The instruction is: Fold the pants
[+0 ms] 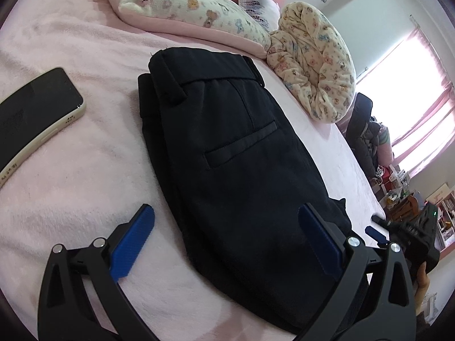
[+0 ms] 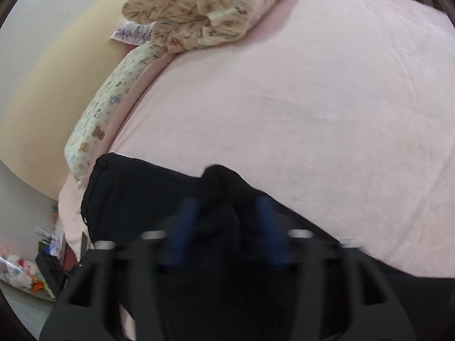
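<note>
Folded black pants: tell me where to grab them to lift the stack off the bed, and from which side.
Probably grip the black pants at the near folded edge, coming in low from the camera side with the left gripper. The layers stack there, and its open jaws already straddle that end.

pants [image 1: 236, 153]: middle of the bed [image 1: 85, 187]
phone [image 1: 37, 113]: left of pants
pillows [image 1: 315, 65]: far, behind pants

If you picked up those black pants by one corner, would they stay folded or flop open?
The black pants would probably flop open: they are soft cloth, lying in loose stacked layers with nothing holding them. They look fairly light. Pushed across the fuzzy pink blanket, they would likely bunch rather than slide.
</note>
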Tool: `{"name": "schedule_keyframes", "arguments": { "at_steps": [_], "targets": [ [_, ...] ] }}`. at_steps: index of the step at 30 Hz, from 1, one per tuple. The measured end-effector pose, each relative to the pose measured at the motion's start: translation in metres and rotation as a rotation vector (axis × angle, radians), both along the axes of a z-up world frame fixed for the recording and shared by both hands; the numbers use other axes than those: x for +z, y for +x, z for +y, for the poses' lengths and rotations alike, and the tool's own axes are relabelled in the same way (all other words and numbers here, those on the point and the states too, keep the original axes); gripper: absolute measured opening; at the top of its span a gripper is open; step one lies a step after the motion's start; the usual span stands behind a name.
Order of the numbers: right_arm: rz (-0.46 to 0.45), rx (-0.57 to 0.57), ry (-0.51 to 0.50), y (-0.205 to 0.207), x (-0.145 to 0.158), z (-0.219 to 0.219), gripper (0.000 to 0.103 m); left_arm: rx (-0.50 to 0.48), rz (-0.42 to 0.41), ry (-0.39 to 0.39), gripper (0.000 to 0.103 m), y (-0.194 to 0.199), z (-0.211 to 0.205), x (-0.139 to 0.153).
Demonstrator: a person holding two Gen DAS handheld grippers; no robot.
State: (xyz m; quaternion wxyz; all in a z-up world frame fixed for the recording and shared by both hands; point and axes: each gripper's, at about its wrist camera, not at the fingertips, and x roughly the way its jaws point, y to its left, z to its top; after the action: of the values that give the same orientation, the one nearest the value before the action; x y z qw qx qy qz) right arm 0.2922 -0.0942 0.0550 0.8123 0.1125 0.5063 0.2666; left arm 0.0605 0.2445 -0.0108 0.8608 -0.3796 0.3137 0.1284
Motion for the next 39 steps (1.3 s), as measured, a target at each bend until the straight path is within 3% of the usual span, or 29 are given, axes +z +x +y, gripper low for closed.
{"name": "schedule_keyframes", "arguments": {
  "at_steps": [4, 9, 11, 12, 13, 16, 19, 23, 25, 29, 31, 32, 33, 34, 36, 39],
  "targets": [
    [0.051, 0.018, -0.025, 0.013, -0.018, 0.031, 0.053, -0.006, 0.004, 0.012, 0.101, 0.000, -0.001, 0.000],
    [0.091, 0.044, -0.067, 0.021, -0.041, 0.056, 0.052, -0.012, 0.002, 0.007, 0.101, 0.001, 0.000, 0.000],
    [0.099, 0.057, -0.091, 0.019, -0.048, 0.061, 0.037, -0.015, 0.002, 0.007, 0.101, 0.001, 0.000, 0.000],
    [0.118, 0.080, -0.095, 0.018, -0.053, 0.066, 0.020, -0.017, 0.003, 0.006, 0.101, 0.001, 0.000, 0.001],
    [0.105, 0.088, -0.103, 0.016, -0.053, 0.072, 0.010, -0.017, 0.003, 0.005, 0.101, 0.001, 0.000, 0.001],
    [0.022, 0.054, -0.112, 0.016, -0.039, 0.075, 0.006, -0.011, 0.002, 0.004, 0.101, 0.001, 0.000, 0.000],
    [-0.015, -0.027, -0.108, 0.026, -0.036, 0.074, 0.006, -0.001, 0.009, 0.019, 0.101, 0.002, -0.002, 0.000],
    [0.023, -0.034, -0.130, 0.027, -0.057, 0.074, 0.007, 0.001, 0.024, 0.051, 0.101, 0.005, -0.006, 0.000],
    [0.026, -0.027, -0.112, 0.026, -0.050, 0.067, 0.015, -0.005, 0.028, 0.060, 0.101, 0.005, -0.008, 0.000],
    [0.029, -0.060, 0.043, 0.020, -0.012, 0.022, 0.016, -0.003, 0.001, 0.013, 0.101, 0.001, -0.001, 0.000],
    [0.040, -0.065, 0.073, 0.013, 0.000, -0.001, 0.029, 0.007, -0.021, -0.020, 0.101, -0.004, 0.003, 0.001],
    [0.041, -0.062, 0.035, 0.006, 0.005, -0.014, 0.037, 0.013, -0.034, -0.037, 0.101, -0.006, 0.005, 0.001],
    [0.028, -0.043, -0.030, 0.000, 0.008, -0.021, 0.052, 0.019, -0.048, -0.053, 0.101, -0.009, 0.008, 0.002],
    [-0.014, -0.019, -0.130, -0.007, 0.012, -0.026, 0.055, 0.025, -0.059, -0.061, 0.101, -0.012, 0.010, 0.003],
    [-0.057, 0.015, -0.262, -0.016, 0.010, -0.031, 0.055, 0.033, -0.070, -0.060, 0.101, -0.015, 0.012, 0.005],
    [-0.029, 0.049, -0.375, -0.018, -0.004, -0.042, 0.055, 0.046, -0.077, -0.050, 0.101, -0.018, 0.014, 0.007]
  ]
}}
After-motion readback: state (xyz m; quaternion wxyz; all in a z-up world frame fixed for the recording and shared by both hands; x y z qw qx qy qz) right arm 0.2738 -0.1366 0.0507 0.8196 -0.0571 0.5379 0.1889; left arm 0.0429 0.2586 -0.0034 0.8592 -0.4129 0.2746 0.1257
